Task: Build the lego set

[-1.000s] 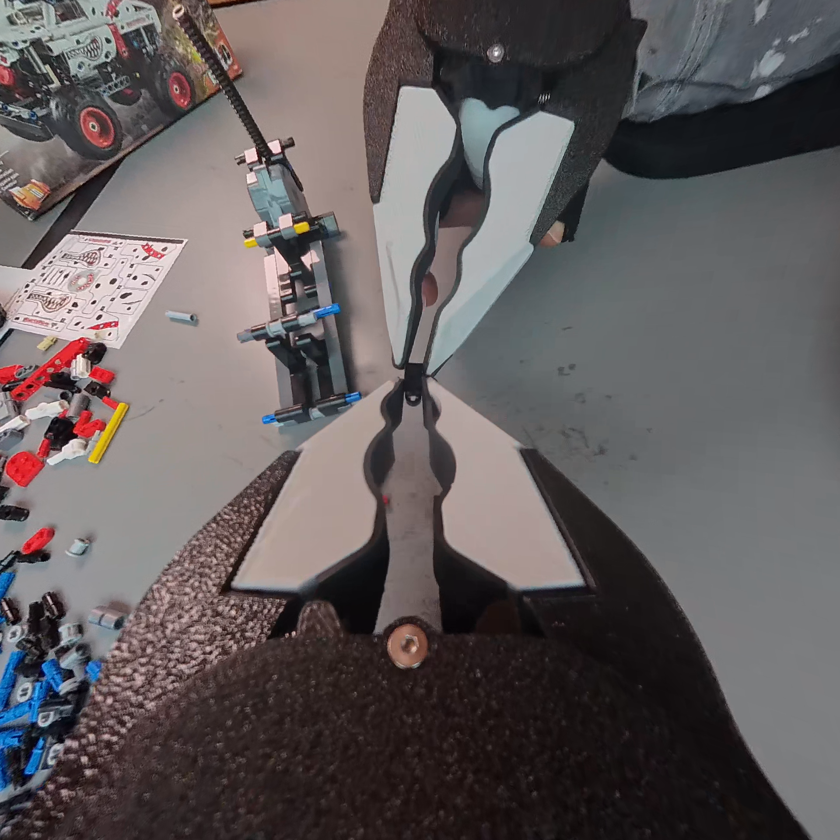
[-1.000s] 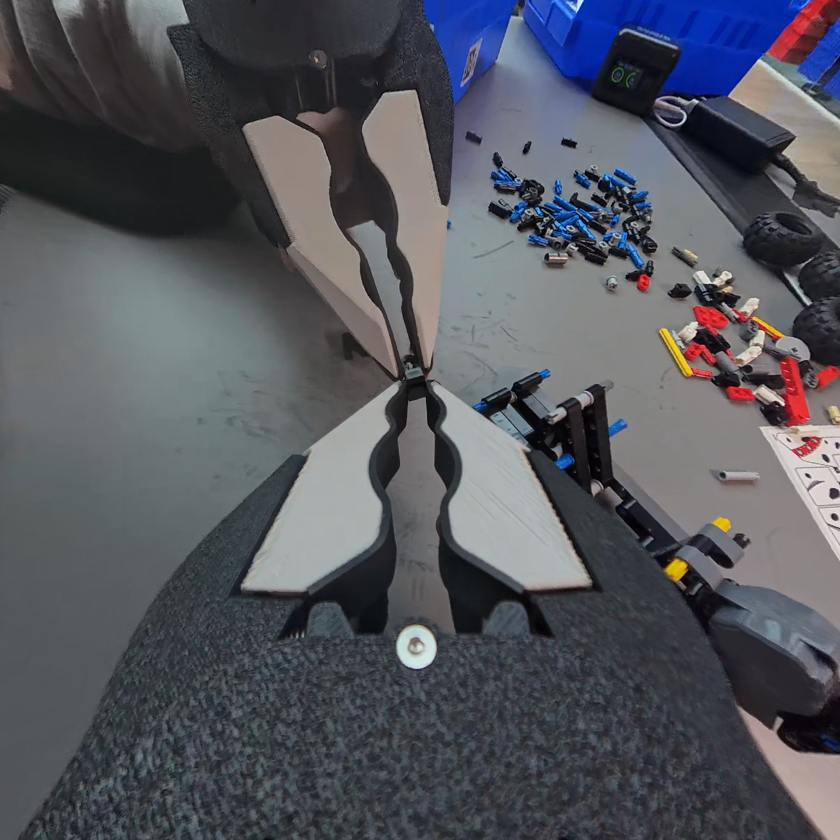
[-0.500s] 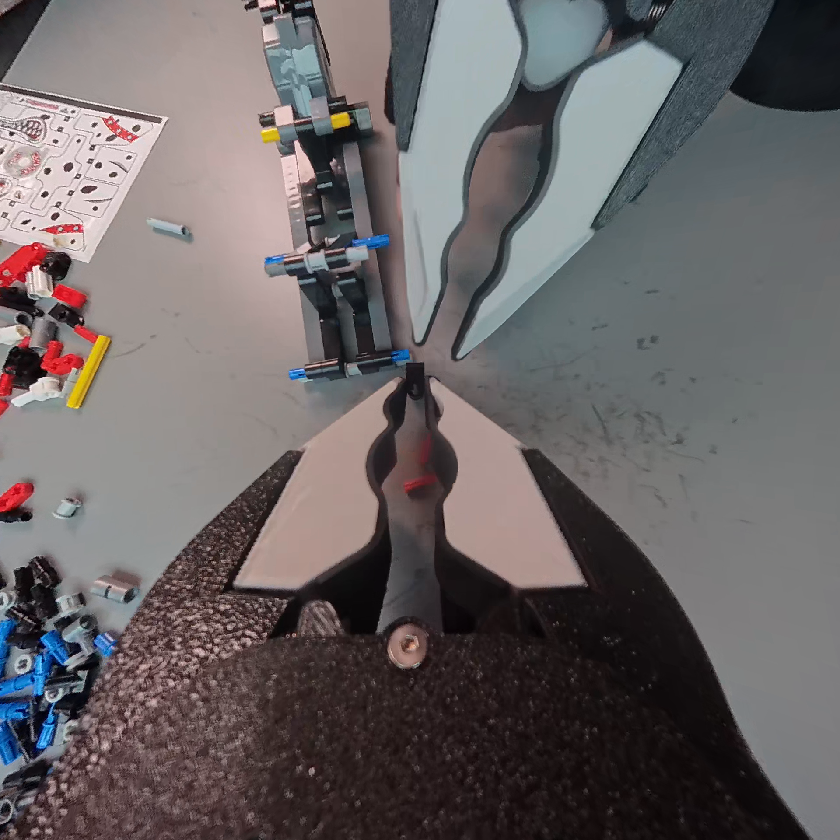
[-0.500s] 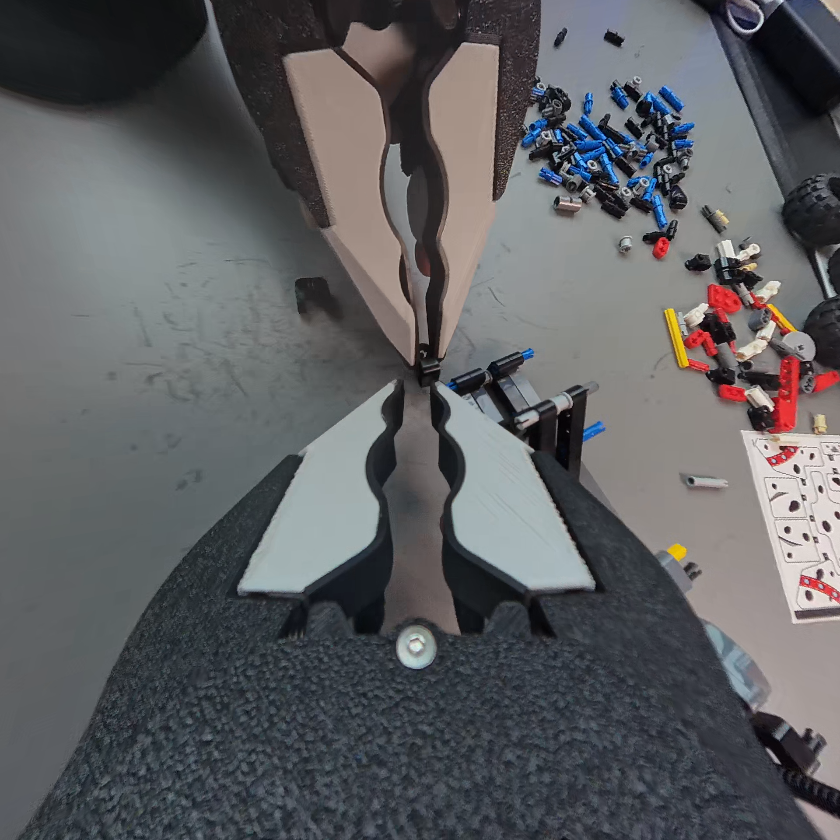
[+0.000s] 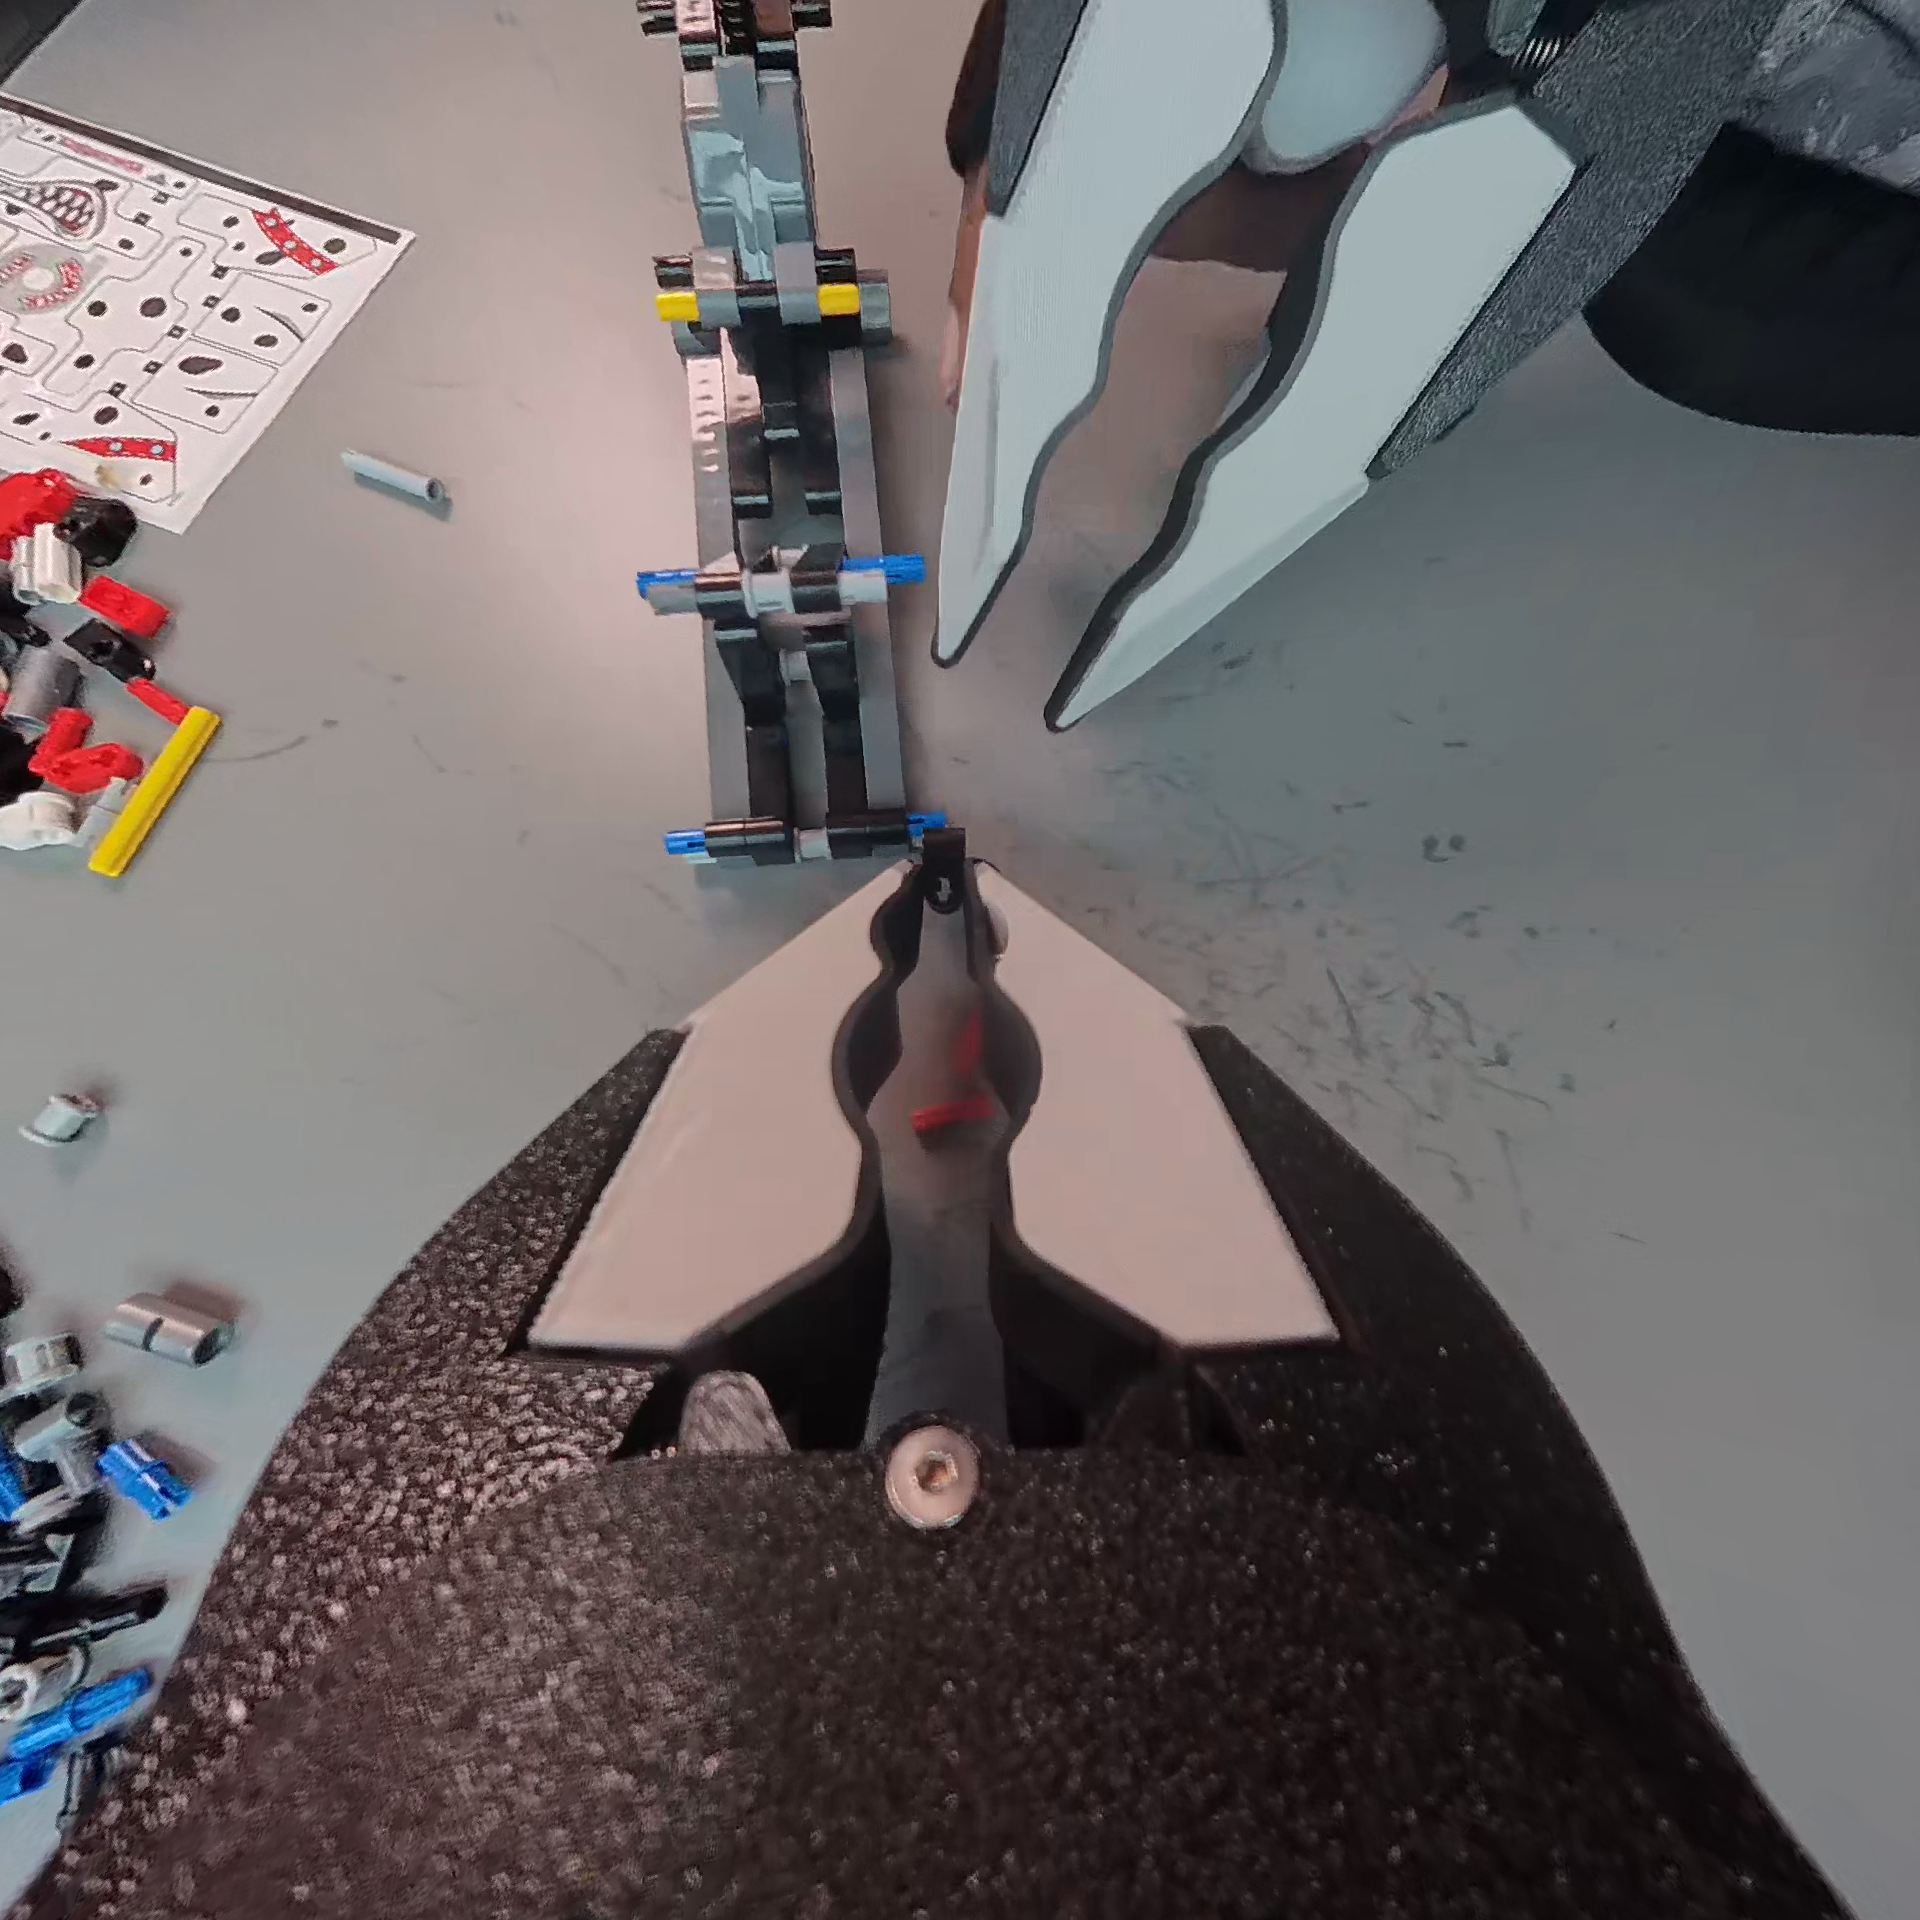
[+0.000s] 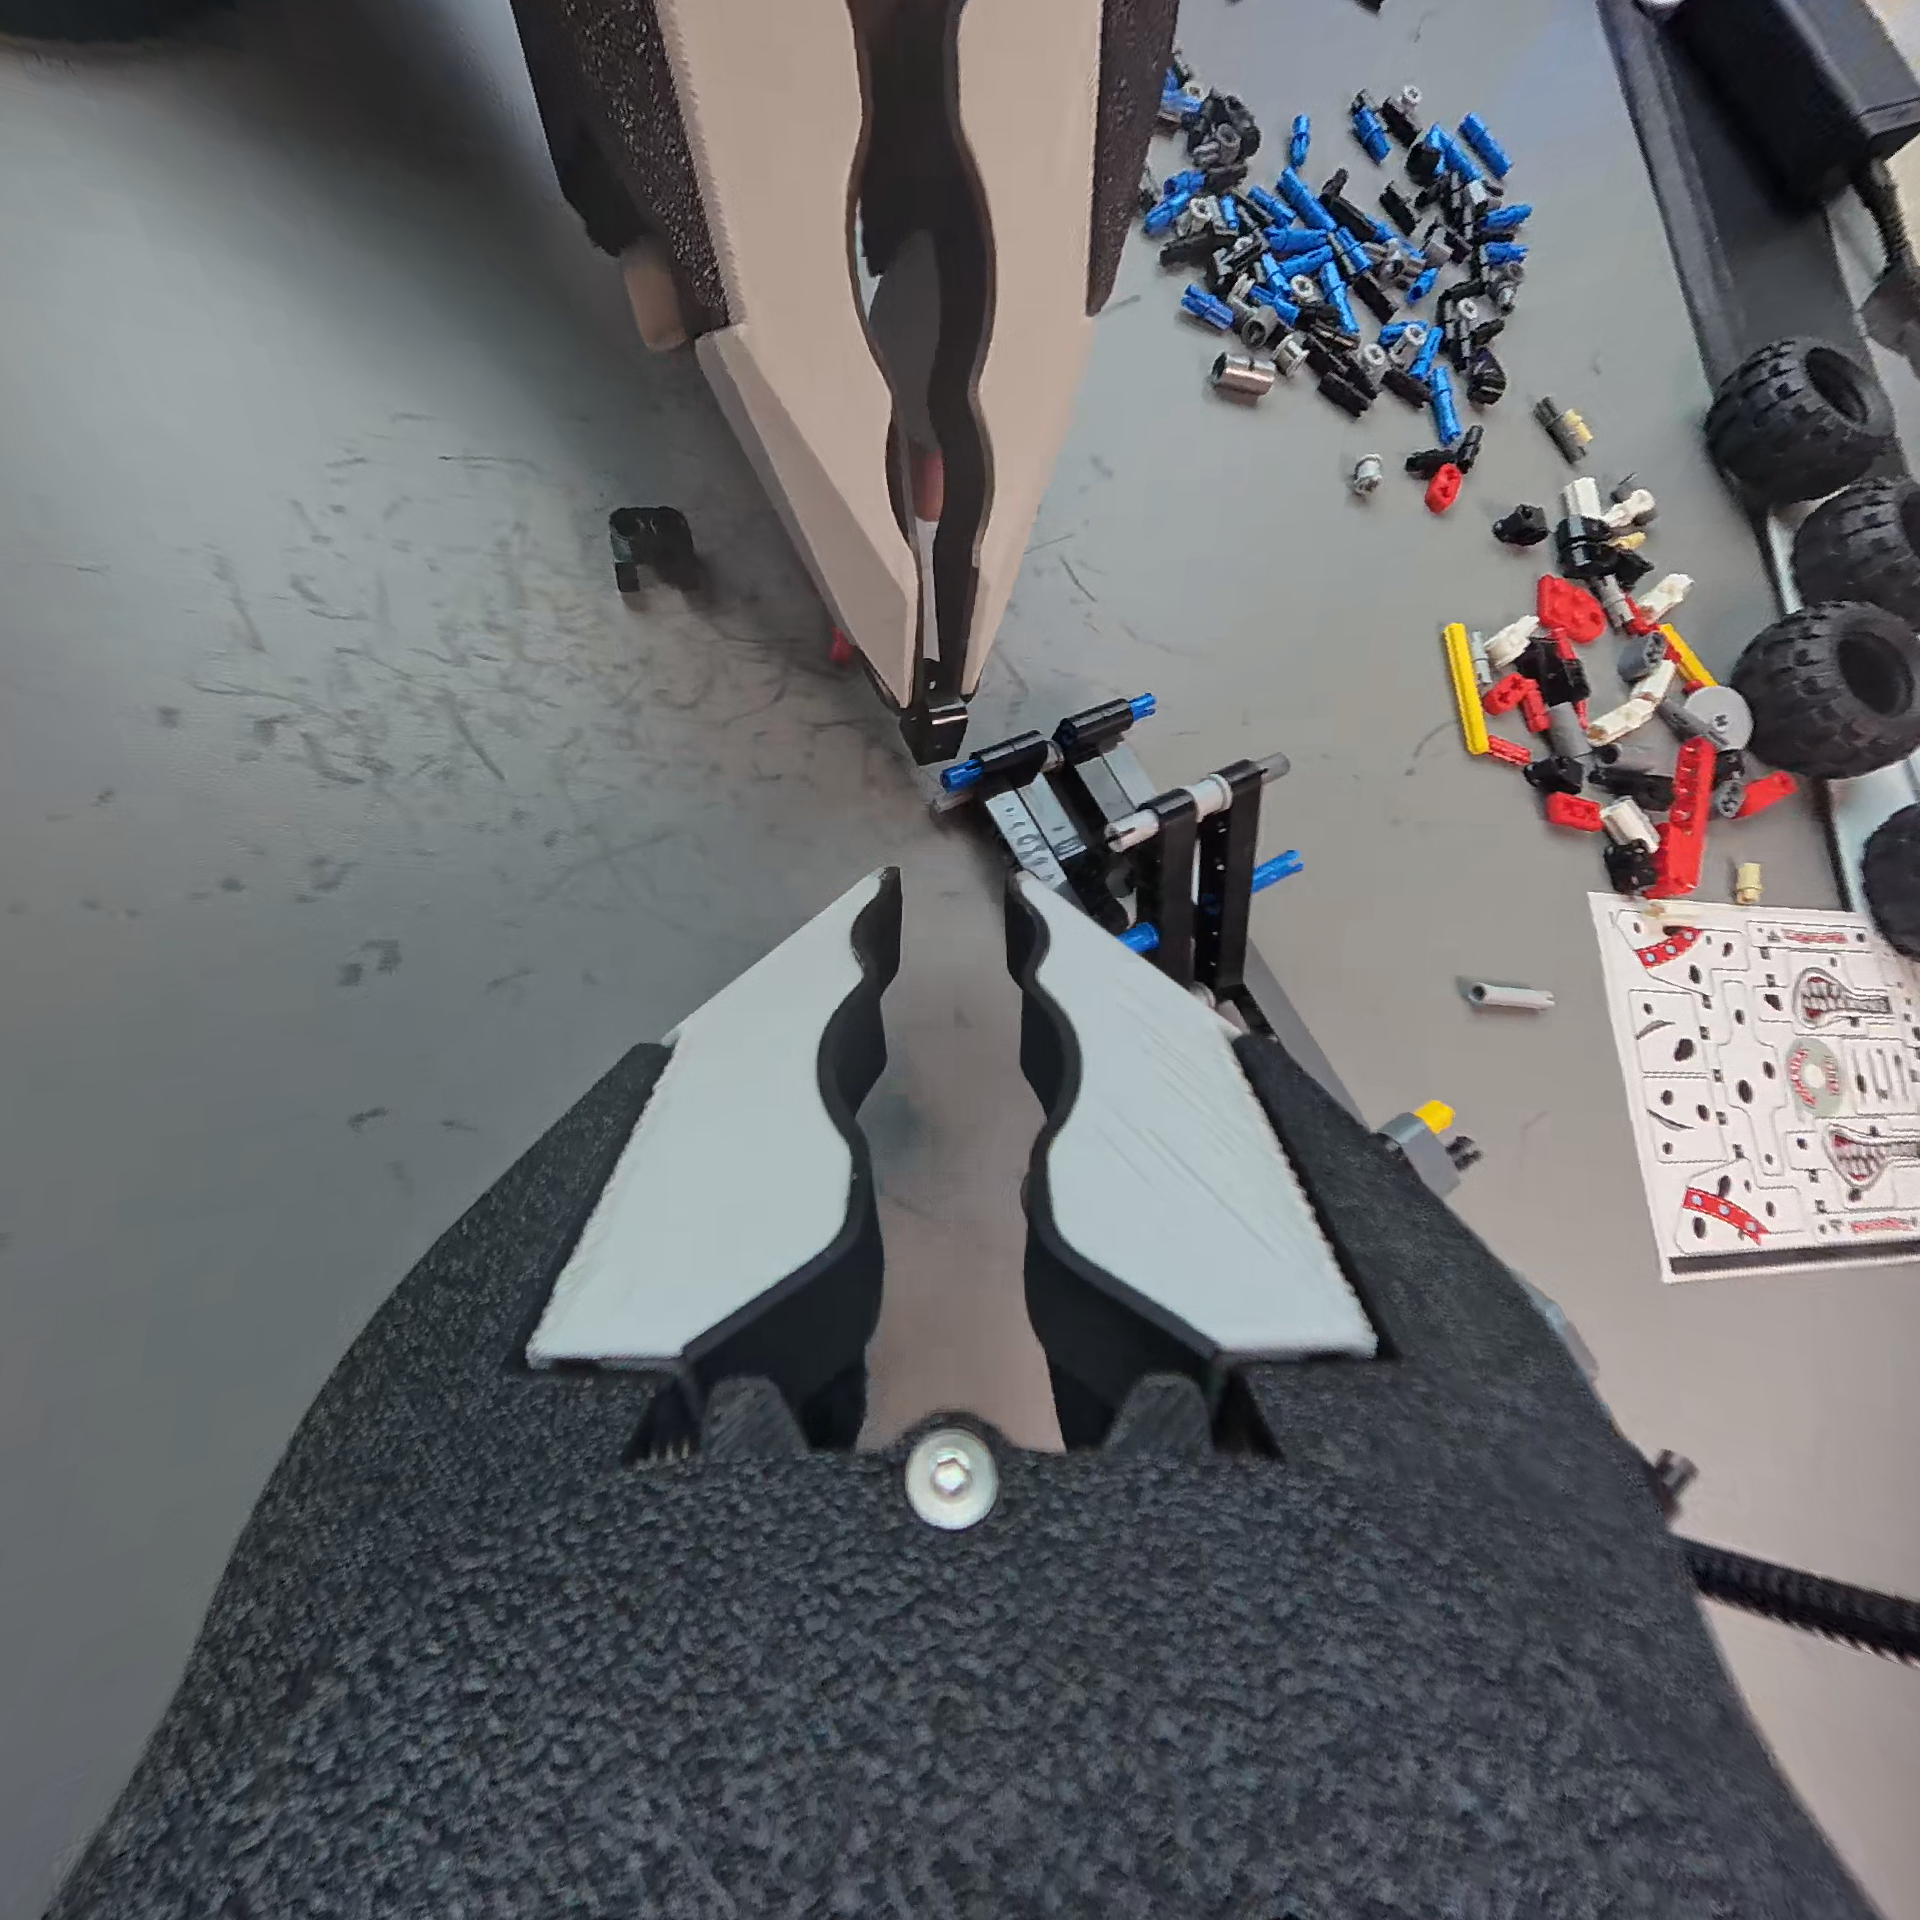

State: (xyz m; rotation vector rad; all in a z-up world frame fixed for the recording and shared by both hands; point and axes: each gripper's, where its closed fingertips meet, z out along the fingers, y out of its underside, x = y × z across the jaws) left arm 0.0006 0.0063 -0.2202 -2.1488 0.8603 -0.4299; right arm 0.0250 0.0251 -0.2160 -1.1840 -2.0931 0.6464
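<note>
Scuffed grey desk (image 5: 1455, 1039) carries everything; at its left in the left wrist view lie a loose heap of red, black and white pieces (image 5: 73, 665) with a yellow axle (image 5: 154, 790), a sticker sheet (image 5: 156, 301) beyond them, and blue and black pins (image 5: 62, 1558) nearer the camera; a small grey tube (image 5: 395, 480) lies alone between the sheet and the build; the long grey and black lego chassis (image 5: 790, 582) lies flat down the middle, with blue pins sticking out at its sides; the left tool (image 5: 943, 883) has its tips pinched on a small black connector (image 5: 941, 852), held just beside the blue pin at the chassis's near right corner; whether they touch I cannot tell; a red pin (image 5: 948, 1114) lies under this tool; to the right the right tool (image 5: 1003, 691) hovers with tips apart, holding nothing; the right wrist view shows black tyres (image 6: 1829, 686) at the desk's edge.
</note>
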